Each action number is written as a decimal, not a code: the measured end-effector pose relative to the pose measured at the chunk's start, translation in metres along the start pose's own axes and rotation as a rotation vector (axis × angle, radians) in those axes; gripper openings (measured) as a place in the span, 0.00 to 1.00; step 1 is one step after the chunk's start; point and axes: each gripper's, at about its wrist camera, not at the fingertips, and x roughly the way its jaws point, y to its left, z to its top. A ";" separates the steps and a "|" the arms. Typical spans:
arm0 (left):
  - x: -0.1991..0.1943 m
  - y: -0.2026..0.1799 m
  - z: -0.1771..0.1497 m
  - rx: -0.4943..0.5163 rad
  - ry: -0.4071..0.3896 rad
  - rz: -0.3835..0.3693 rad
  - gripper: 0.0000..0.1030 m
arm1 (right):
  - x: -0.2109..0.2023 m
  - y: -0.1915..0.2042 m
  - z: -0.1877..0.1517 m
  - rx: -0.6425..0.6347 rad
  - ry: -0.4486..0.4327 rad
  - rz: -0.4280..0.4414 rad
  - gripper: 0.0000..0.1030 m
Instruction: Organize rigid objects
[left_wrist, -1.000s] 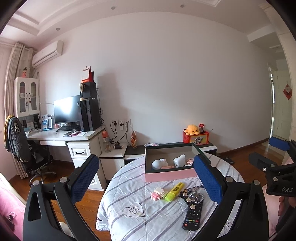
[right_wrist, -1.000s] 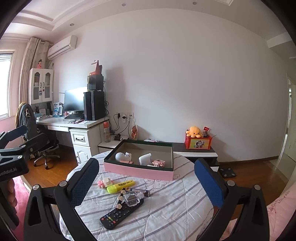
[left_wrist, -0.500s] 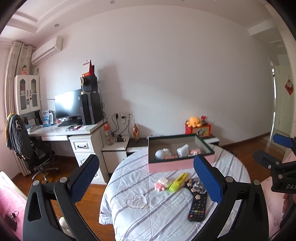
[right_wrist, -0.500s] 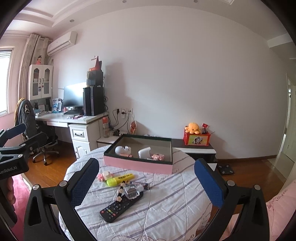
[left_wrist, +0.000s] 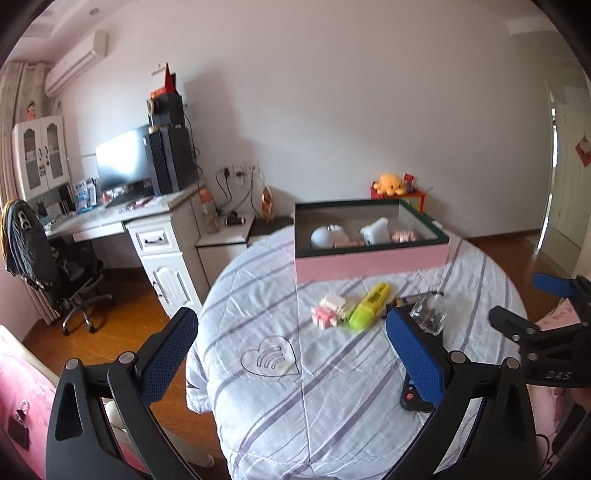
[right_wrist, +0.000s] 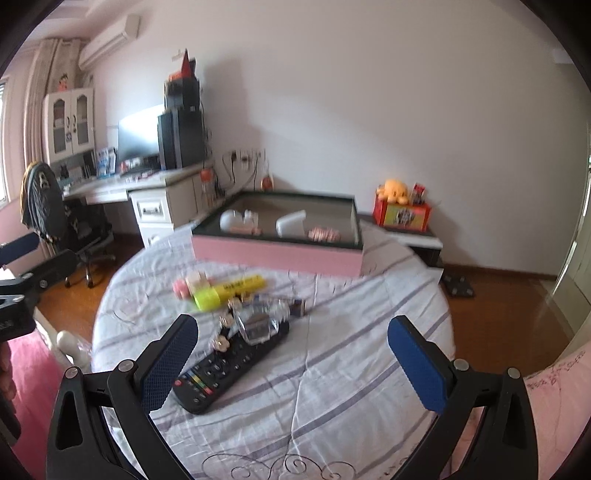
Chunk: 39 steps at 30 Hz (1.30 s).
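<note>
A pink box (left_wrist: 369, 258) (right_wrist: 277, 254) with a dark rim stands at the far side of a round table (left_wrist: 332, 387) (right_wrist: 332, 369) and holds several small white and pink things. In front of it lie a yellow highlighter (left_wrist: 369, 304) (right_wrist: 229, 290), a pink-and-white block toy (left_wrist: 330, 312) (right_wrist: 188, 286), a clear plastic case (left_wrist: 428, 314) (right_wrist: 258, 323) and a black remote (right_wrist: 229, 369) (left_wrist: 412, 397). My left gripper (left_wrist: 291, 362) is open above the table's near left part. My right gripper (right_wrist: 291, 362) is open above the remote's end.
A white desk (left_wrist: 147, 225) with a monitor and a black chair (left_wrist: 55, 266) stand at the left. A low cabinet with an orange plush (right_wrist: 395, 190) is behind the table. Pink bedding (right_wrist: 554, 387) lies at the right.
Both grippers have moved forward and tilted down toward the table. The objects now sit larger and higher in both views. Both stay open.
</note>
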 end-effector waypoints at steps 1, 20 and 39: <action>0.005 0.000 -0.001 0.000 0.010 -0.003 1.00 | 0.009 0.000 -0.001 0.001 0.019 0.004 1.00; 0.072 -0.001 -0.018 0.021 0.151 -0.019 1.00 | 0.114 0.007 0.006 0.014 0.189 0.155 0.80; 0.112 -0.080 -0.017 0.028 0.253 -0.211 1.00 | 0.102 -0.056 -0.006 0.076 0.167 0.084 0.63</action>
